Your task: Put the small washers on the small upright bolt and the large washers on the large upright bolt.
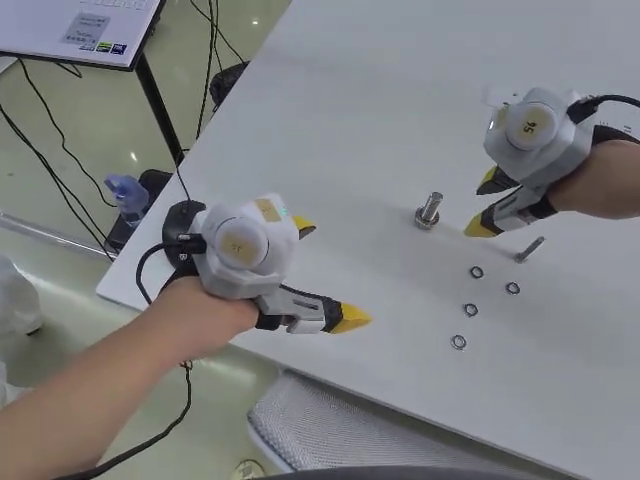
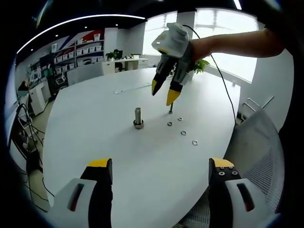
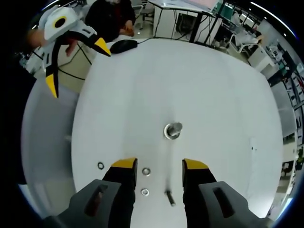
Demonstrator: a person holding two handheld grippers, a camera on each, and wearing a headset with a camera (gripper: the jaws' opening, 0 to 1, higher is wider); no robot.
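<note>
Head view looks down on a white worktop (image 1: 330, 110); the large bolt (image 1: 430, 210) stands on its head near the middle, long axis vertical, threaded end pointing up; the small bolt (image 1: 529, 249) stands just to its right, its thin shaft also pointing up, though it looks slanted from this angle; four washers (image 1: 470, 310) lie flat in a loose cluster on the near side of the two bolts, apart from one another and from both bolts; they are too small to sort by size.

The right gripper (image 1: 482, 205) hangs low over the worktop between the two bolts, jaws spread and holding nothing, yellow tips angled down; its own view sees the large bolt almost end-on ahead of the jaws and the small bolt between them.

The left gripper (image 1: 328, 272) is held over the near-left part of the worktop, well apart from the bolts, jaws spread wide and empty, aimed across at the large bolt.

A black mouse (image 3: 123, 46) sits at the worktop's corner; a grey mesh chair (image 1: 330, 430) stands below the near edge.
</note>
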